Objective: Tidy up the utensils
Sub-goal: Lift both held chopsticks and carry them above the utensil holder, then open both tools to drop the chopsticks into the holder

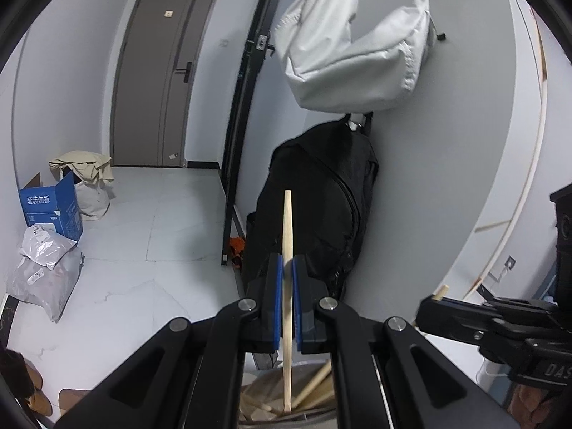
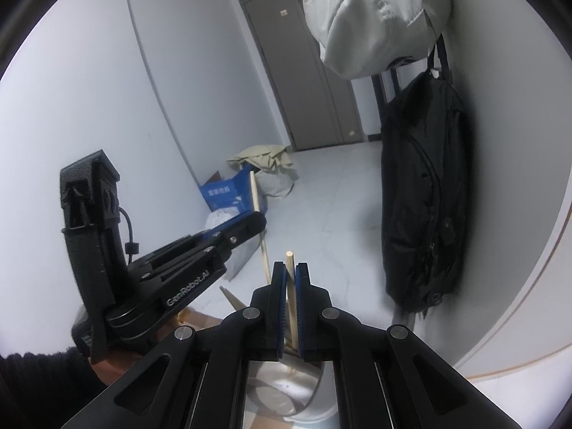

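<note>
wooden stick (image 1: 287,236) upright, clamped in left tool (image 1: 286,268) | right tool (image 2: 290,275) clamps 2nd stick (image 2: 290,286)

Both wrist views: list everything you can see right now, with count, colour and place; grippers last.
Chopsticks: two held, pale wood, one in left gripper, one in right.
Container: one, white, below the grippers.
Backpack: one, black, on wall.
Jacket: one, pale grey, above backpack.
Door: one, grey-brown, far end.
Box: one, blue, floor.
Left gripper: black, blue pads, shut.
Right gripper: same, shut.
</note>
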Demonstrator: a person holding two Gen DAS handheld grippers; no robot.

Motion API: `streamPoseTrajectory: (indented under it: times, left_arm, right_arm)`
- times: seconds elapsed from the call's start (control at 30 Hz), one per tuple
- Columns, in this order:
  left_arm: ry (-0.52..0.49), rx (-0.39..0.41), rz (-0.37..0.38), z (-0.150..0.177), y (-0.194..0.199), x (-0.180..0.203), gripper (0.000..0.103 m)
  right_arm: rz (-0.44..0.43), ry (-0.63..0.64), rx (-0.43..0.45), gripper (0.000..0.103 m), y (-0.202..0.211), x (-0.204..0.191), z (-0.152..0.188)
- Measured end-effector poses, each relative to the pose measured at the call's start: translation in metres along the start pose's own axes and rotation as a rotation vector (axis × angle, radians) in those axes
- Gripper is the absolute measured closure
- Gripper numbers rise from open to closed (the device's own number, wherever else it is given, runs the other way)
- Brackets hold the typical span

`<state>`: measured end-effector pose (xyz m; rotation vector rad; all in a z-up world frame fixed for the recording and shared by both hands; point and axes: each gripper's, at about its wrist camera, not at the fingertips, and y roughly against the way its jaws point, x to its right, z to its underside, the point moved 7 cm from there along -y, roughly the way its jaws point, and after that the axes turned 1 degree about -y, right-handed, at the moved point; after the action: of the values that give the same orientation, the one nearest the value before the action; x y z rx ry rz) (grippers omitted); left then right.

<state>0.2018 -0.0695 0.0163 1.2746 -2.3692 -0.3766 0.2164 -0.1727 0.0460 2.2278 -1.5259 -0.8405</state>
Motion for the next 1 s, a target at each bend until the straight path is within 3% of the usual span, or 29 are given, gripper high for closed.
streamPoseTrajectory:
  times: [0.33,0.47,0.63,0.7,0.73,0.77,0.8,1.0]
  left_arm:
    - [-0.018,-0.111,0.038,0.014,0.000,0.001,0.102]
    - [-0.005,-0.198,0.056,0.022,0.003,0.001,0.102]
    - [0.035,-0.263,0.061,0.031,0.010,-0.007,0.101]
    - [0.034,-0.276,0.064,0.032,0.017,-0.005,0.085]
    - [0.034,-0.277,0.064,0.032,0.018,-0.004,0.079]
    - [0.034,-0.271,0.060,0.032,0.022,-0.003,0.062]
    - [0.032,-0.254,0.036,0.030,0.029,-0.001,0.049]
    - [0.043,-0.162,-0.066,0.019,0.067,0.008,0.035]
  right_arm:
    - [-0.010,-0.005,-0.062,0.098,-0.022,-0.001,0.021]
    - [-0.015,-0.012,-0.098,0.098,-0.034,-0.002,0.033]
    - [-0.027,-0.133,-0.117,0.094,-0.034,0.009,0.043]
    - [-0.035,-0.147,-0.096,0.081,-0.025,0.008,0.044]
    - [-0.028,-0.146,-0.081,0.060,-0.019,0.007,0.045]
    - [-0.035,-0.146,-0.068,0.054,-0.014,0.005,0.046]
    - [-0.042,-0.140,-0.055,0.054,-0.007,0.003,0.047]
    - [-0.004,-0.136,0.018,0.043,0.038,-0.003,0.060]
